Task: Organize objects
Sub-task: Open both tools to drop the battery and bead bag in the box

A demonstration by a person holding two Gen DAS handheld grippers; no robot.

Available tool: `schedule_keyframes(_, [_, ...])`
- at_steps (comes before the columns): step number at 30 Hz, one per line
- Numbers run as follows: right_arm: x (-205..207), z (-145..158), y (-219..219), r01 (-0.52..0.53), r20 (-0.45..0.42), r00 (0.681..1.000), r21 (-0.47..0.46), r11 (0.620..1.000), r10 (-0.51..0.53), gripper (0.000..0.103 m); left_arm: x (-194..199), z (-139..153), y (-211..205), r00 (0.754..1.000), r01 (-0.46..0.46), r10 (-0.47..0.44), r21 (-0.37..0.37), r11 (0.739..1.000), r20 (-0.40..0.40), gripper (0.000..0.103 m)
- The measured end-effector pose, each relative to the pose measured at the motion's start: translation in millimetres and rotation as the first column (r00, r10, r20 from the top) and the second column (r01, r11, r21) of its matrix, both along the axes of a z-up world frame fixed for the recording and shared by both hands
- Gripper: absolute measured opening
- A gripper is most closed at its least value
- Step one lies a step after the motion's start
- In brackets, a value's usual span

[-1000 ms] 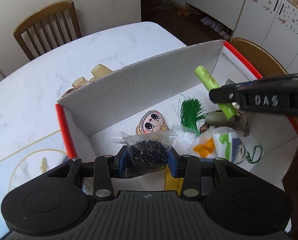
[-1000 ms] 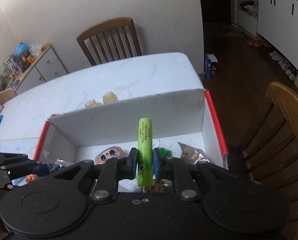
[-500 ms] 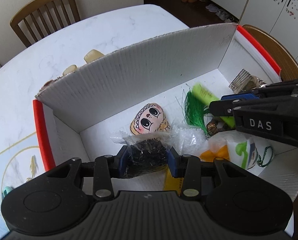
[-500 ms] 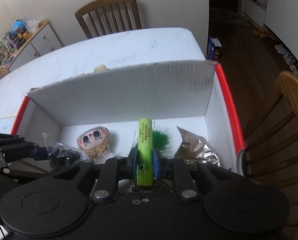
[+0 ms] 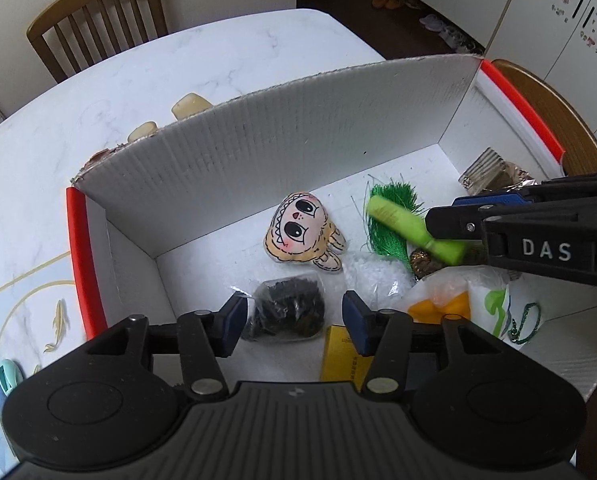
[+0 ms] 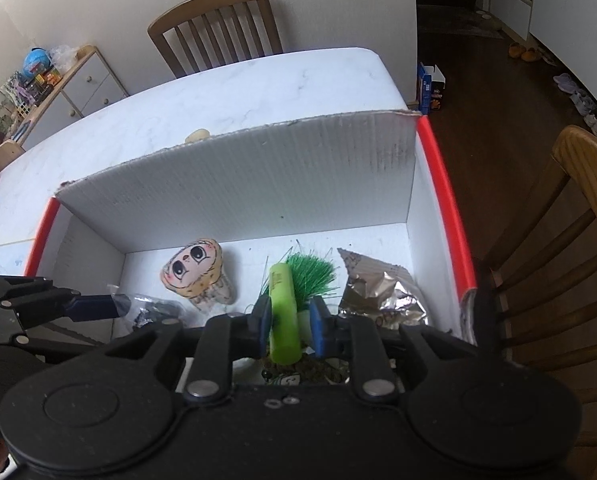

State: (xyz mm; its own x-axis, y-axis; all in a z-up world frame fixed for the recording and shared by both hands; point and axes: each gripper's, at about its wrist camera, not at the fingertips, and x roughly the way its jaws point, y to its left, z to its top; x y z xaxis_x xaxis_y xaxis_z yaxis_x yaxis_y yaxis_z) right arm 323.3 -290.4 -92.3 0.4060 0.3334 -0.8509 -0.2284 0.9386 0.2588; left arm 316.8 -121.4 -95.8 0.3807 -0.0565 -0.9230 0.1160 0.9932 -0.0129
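Now | left gripper opening, dark bag between | right gripper opening, green tube between

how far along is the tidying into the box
Well along. Already in the white box: the cartoon face toy, green tassel, foil packet and other small packs. In hand: both jaws are opening, the left gripper letting go of the bag of dark bits, the right gripper freeing the green tube. Left: pale objects on the table behind the box.
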Motion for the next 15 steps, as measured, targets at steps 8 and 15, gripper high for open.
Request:
schedule_keyframes(8, [-12, 20, -7, -0.023, 0.031, 0.999, 0.056, 0.998, 0.022, 0.024, -11, 14, 1, 0.999, -0.004, 0.005, -0.033, 0.999, 0.034, 0.057])
schedule_keyframes(15, [-30, 40, -12, -0.055, 0.063, 0.997, 0.104, 0.993, 0.048, 0.027, -31, 35, 9, 0.994, -0.005, 0.010, -0.053, 0.999, 0.107, 0.061])
